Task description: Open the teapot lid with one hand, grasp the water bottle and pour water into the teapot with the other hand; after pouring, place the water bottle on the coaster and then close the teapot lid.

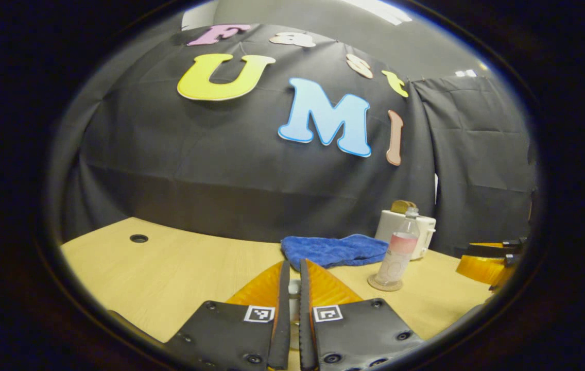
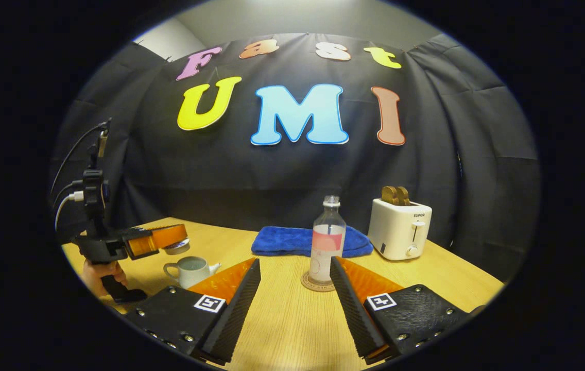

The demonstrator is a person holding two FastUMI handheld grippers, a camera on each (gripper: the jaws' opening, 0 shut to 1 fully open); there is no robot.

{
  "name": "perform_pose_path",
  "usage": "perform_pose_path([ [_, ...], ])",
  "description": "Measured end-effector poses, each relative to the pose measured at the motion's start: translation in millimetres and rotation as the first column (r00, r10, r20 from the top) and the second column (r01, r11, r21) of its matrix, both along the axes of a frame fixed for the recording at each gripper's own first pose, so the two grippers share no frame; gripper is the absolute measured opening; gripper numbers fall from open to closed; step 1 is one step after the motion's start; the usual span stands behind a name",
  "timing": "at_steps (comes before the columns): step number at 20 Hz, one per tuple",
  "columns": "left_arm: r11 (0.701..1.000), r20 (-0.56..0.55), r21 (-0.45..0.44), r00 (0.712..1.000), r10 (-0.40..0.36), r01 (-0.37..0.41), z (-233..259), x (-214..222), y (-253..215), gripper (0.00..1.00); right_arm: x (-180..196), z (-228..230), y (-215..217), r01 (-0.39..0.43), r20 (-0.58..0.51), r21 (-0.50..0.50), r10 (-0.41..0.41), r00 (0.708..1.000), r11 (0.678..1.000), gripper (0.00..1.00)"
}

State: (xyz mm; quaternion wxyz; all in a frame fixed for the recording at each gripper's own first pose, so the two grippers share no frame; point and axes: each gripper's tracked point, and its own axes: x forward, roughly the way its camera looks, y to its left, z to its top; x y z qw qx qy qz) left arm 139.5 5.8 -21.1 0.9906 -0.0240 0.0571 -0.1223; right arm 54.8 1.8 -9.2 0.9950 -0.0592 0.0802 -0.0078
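Wide-spread, our right gripper (image 2: 292, 288) faces the water bottle (image 2: 327, 242) on its coaster (image 2: 309, 283). Far left, our left gripper (image 2: 171, 238) holds the teapot lid (image 2: 176, 248) pinched above the open teapot (image 2: 189, 270). Only closing remains, we judge: lower the lid level, centered, releasing once seated.

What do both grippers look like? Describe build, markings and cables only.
Right gripper and left gripper: black screw-studded plates, each with a square black-and-white marker. The left's black pistol handle carries an upright mast with white and dark cables.
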Motion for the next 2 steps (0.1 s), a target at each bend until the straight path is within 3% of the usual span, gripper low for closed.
perform_pose_path([
  [2, 1.0, -0.014, 0.021, 1.0, -0.012, 0.012, -4.9, 0.9, -8.3, 0.15, -6.6, -7.3, -2.7, 0.01, 0.013, -0.007, -0.01, 1.0, 1.0, 0.85],
])
